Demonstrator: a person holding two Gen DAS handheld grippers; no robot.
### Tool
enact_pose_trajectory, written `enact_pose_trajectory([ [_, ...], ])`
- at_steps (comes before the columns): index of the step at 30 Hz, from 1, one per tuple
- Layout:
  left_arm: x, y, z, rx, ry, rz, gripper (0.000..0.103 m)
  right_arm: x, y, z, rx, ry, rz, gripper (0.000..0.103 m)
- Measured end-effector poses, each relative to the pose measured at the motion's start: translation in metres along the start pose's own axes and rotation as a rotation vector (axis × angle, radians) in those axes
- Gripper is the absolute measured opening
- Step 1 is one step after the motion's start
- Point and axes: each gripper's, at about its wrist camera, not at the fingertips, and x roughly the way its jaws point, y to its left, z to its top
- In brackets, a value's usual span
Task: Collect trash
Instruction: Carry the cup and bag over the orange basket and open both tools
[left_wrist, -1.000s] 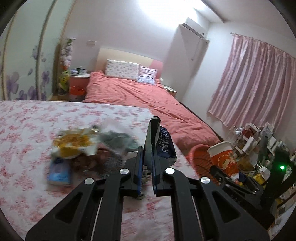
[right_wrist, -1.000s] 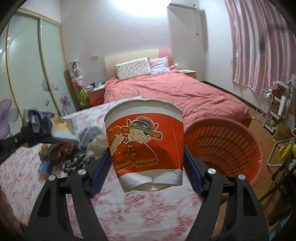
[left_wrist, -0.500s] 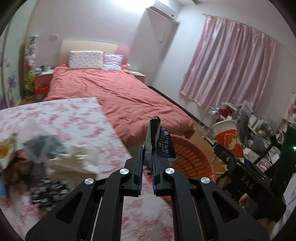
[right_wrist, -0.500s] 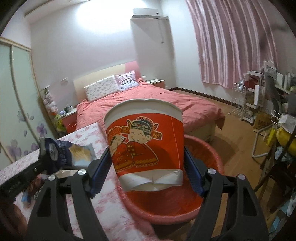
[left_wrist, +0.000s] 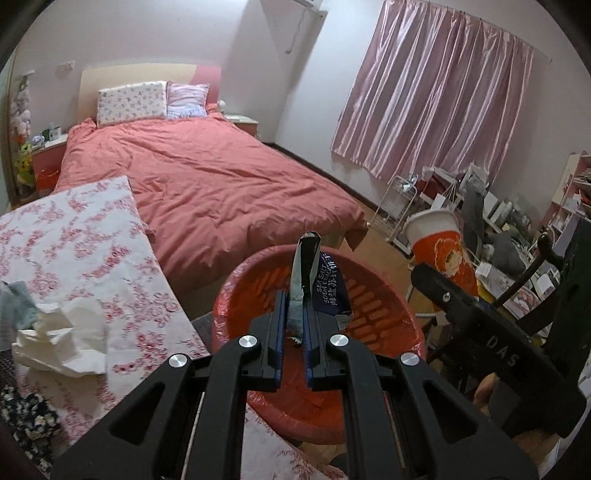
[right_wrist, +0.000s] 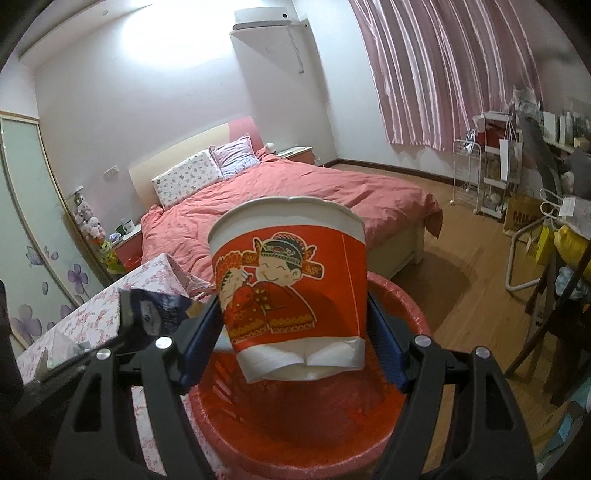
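Beside the basket (left_wrist: 388, 295), crumpled tissue (left_wrist: 62, 339) litters the tablecloth (left_wrist: 92, 251).

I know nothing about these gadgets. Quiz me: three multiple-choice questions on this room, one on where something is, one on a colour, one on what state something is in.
1. Where is the paper cup?
A. On the bed
B. Held above the basket
C. On the floor

2. What colour is the basket?
A. Red
B. Blue
C. White

3. How is the left hand-held gripper?
A. Open and empty
B. Shut on the wrapper
C. Lying on the table

Answers:
1. B: the right hand-held gripper clamps the cup by its sides, with the basket's rim below it.
2. A: rim and walls are red in both views.
3. B: its fingers pinch the wrapper, a dark cracker packet, over the basket.
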Motion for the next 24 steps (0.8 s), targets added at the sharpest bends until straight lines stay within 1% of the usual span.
enact_pose_trajectory([
  [4,0.013,-0.002,-0.002,-0.003,0.047,0.001,0.008,0.013,-0.005,0.002,0.032,0.019,0.026,0.074],
  [5,0.015,-0.002,-0.002,-0.004,0.057,0.003,0.01,0.016,-0.006,0.002,0.042,0.025,0.029,0.074],
  [7,0.02,-0.004,-0.004,-0.007,0.075,0.013,0.019,0.018,-0.009,-0.001,0.061,0.031,0.032,0.08],
  [8,0.021,-0.005,-0.006,-0.007,0.082,0.019,0.028,0.018,-0.011,-0.001,0.067,0.029,0.031,0.081],
  [9,0.021,-0.005,-0.007,-0.008,0.085,0.026,0.034,0.018,-0.014,0.0,0.07,0.028,0.032,0.084],
  [11,0.021,-0.005,-0.009,-0.007,0.091,0.035,0.036,0.016,-0.015,-0.001,0.068,0.024,0.022,0.085],
  [15,0.017,-0.001,-0.011,-0.021,0.109,0.047,0.036,0.009,-0.016,-0.003,0.064,0.017,0.005,0.085],
  [18,0.008,0.004,-0.011,-0.027,0.105,0.062,0.037,0.0,-0.011,-0.004,0.037,0.01,-0.015,0.085],
  [19,0.003,0.005,-0.011,-0.025,0.1,0.069,0.039,-0.002,-0.008,-0.004,0.028,0.007,-0.019,0.085],
  [21,-0.01,0.008,-0.012,-0.019,0.08,0.097,0.049,-0.009,0.0,-0.003,0.001,0.003,-0.021,0.085],
  [24,-0.032,0.018,-0.016,-0.016,0.053,0.141,0.053,-0.022,0.018,-0.006,-0.029,-0.006,-0.01,0.085],
])
